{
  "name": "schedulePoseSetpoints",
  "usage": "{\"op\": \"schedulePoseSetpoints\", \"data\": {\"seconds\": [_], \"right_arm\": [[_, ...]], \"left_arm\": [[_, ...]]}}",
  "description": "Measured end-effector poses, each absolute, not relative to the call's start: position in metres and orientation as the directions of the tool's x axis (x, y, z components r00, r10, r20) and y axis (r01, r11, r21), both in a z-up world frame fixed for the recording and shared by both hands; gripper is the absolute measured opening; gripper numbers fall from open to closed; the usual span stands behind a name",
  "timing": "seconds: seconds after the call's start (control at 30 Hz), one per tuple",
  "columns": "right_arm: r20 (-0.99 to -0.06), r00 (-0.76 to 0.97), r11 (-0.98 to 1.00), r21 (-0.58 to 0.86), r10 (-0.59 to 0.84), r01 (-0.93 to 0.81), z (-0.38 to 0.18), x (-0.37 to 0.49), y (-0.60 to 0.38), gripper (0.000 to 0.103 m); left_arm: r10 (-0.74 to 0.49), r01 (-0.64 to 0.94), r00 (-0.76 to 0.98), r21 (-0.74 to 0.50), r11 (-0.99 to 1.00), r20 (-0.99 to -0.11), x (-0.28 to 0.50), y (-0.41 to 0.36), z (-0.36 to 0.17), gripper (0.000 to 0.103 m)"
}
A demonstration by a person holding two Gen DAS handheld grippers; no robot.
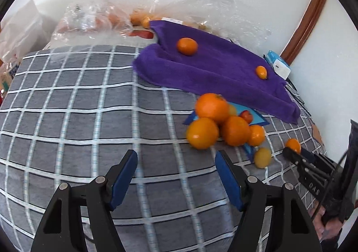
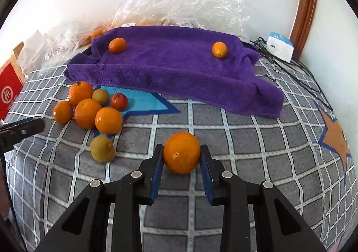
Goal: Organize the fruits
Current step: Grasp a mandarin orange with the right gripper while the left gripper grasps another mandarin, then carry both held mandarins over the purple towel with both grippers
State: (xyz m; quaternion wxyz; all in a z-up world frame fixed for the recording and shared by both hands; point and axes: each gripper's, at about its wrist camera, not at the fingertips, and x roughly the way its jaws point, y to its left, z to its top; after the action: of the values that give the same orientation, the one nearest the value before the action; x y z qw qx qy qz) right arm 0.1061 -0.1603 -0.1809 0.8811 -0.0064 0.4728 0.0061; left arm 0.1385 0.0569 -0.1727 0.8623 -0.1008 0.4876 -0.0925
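My right gripper (image 2: 181,151) is shut on an orange tangerine (image 2: 181,153) just above the grey checked bedspread (image 2: 223,140). It also shows at the right in the left wrist view (image 1: 290,151), the tangerine (image 1: 293,145) at its tip. To its left lies a pile of oranges (image 2: 89,108) with a small red apple (image 2: 119,101) and two greenish-yellow fruits (image 2: 102,148). Two small oranges (image 2: 117,45) (image 2: 219,49) sit on a purple towel (image 2: 174,66). My left gripper (image 1: 175,158) is open and empty, near the pile (image 1: 214,122).
Crumpled clear plastic bags (image 2: 179,1) with more fruit lie against the wall behind the towel. A white and blue box (image 2: 280,46) with black cables sits at the far right. A red box (image 2: 9,93) stands at the left edge.
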Motion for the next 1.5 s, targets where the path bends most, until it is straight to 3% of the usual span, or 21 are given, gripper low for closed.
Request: {"op": "schedulePoseSetpoints", "data": {"seconds": [0.17,0.33,0.93,1.5], "right_arm": [[-0.827,0.561,1.0,0.002,0.006,-0.009,-0.182,0.098,-0.178,0.032],[-0.833,0.553,1.0,0.014,-0.003,0.026,-0.185,0.099,-0.197,0.032],[-0.807,0.591,0.997,0.035,-0.013,0.069,-0.17,0.106,-0.212,0.032],[-0.776,0.629,0.996,0.009,-0.048,0.086,-0.13,0.111,-0.217,0.032]], "left_arm": [[-0.201,0.053,0.519,-0.204,0.978,-0.831,0.15,0.032,-0.176,0.069],[-0.136,0.045,0.506,-0.132,0.99,-0.852,0.163,0.016,-0.18,0.033],[-0.081,0.007,0.538,-0.091,0.996,-0.839,0.142,0.033,-0.142,0.033],[-0.099,-0.039,0.583,-0.149,0.988,-0.807,0.137,0.05,-0.105,0.033]]}}
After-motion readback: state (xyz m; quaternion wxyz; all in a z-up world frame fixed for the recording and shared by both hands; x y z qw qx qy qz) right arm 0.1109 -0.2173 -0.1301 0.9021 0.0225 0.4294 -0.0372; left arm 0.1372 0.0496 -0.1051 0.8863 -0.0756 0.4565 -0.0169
